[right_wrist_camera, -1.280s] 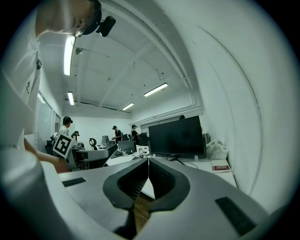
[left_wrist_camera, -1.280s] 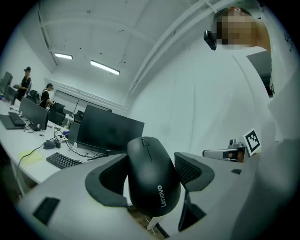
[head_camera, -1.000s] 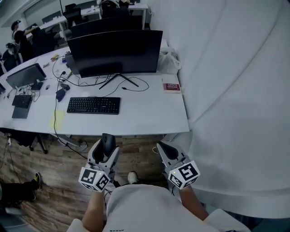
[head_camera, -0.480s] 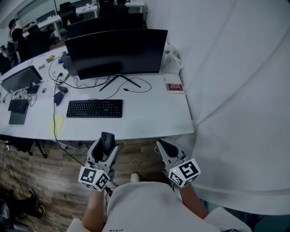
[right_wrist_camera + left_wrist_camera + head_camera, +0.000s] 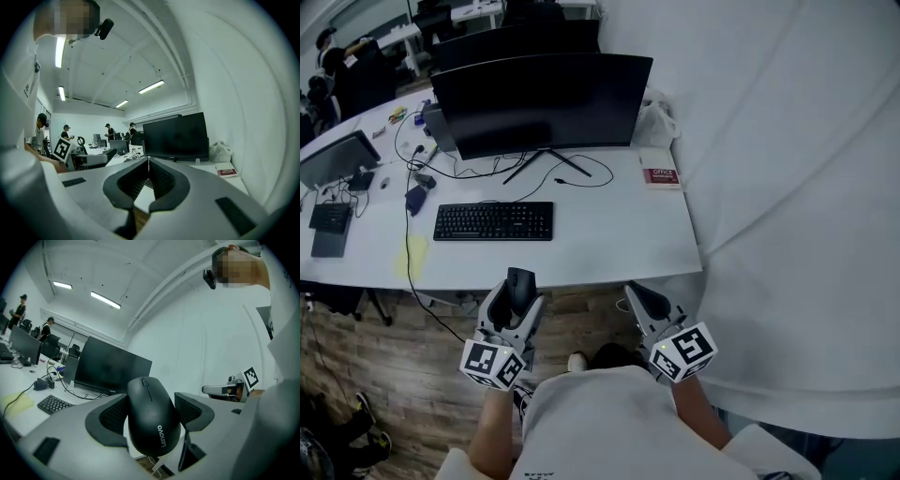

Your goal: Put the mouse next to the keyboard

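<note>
A black Lenovo mouse (image 5: 152, 416) sits clamped between the jaws of my left gripper (image 5: 519, 290), held over the wooden floor just short of the white desk's (image 5: 609, 246) front edge; the head view shows the same mouse (image 5: 520, 284) poking out of the jaws. The black keyboard (image 5: 493, 221) lies on the desk in front of the dark monitor (image 5: 546, 101), and it appears small at the left in the left gripper view as the keyboard (image 5: 54, 404). My right gripper (image 5: 638, 302) hangs to the right at the same height, jaws shut with nothing between them.
A red and white book (image 5: 660, 175) lies near the desk's right end beside a white bag (image 5: 654, 122). Cables (image 5: 441, 169) trail at the left with a yellow note (image 5: 412, 253). A white curtain (image 5: 787, 187) fills the right. More desks and people stand beyond.
The view has shifted slightly forward toward the desk. Both grippers keep their hold and spacing, and the mouse stays in the left one.
</note>
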`<state>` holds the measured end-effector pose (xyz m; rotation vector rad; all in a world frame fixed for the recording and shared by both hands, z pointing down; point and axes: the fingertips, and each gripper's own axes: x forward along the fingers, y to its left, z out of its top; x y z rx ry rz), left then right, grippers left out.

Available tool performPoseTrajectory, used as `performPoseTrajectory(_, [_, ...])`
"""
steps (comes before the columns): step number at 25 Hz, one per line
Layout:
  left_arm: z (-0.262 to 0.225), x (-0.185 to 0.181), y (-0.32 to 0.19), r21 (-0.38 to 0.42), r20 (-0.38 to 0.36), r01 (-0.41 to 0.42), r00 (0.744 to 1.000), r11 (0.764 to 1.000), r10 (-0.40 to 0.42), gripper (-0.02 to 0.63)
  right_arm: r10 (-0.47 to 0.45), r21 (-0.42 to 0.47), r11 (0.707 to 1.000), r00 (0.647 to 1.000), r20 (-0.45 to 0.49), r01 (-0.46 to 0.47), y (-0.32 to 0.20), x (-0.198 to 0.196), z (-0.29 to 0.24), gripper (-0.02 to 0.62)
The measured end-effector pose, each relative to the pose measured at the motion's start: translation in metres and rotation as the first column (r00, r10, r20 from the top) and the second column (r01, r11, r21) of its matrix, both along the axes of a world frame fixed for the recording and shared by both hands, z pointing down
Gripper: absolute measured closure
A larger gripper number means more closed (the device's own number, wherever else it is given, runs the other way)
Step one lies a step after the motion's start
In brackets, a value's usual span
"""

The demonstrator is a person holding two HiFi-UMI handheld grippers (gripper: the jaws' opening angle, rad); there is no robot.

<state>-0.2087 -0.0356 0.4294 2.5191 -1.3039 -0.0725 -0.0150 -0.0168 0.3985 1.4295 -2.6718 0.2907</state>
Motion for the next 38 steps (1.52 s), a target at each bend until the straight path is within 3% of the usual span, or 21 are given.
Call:
performPoseTrajectory(18, [0.011,0.0,-0.022,-0.024,0.01,0.016,1.0,1.0,-0.016,0.284,-0.038,0.01,0.999,0.999,0.016,0.038,-0.036,-0.004,-0.003,0.576])
performPoseTrajectory(38, [0.032,0.041,-0.12,-0.088,0.059,0.03,0.998,0.996,-0.024,0.284,-0.098,-0.07,0.993,0.995,-0.007,0.097,-0.142,0.019,0.025,0.577])
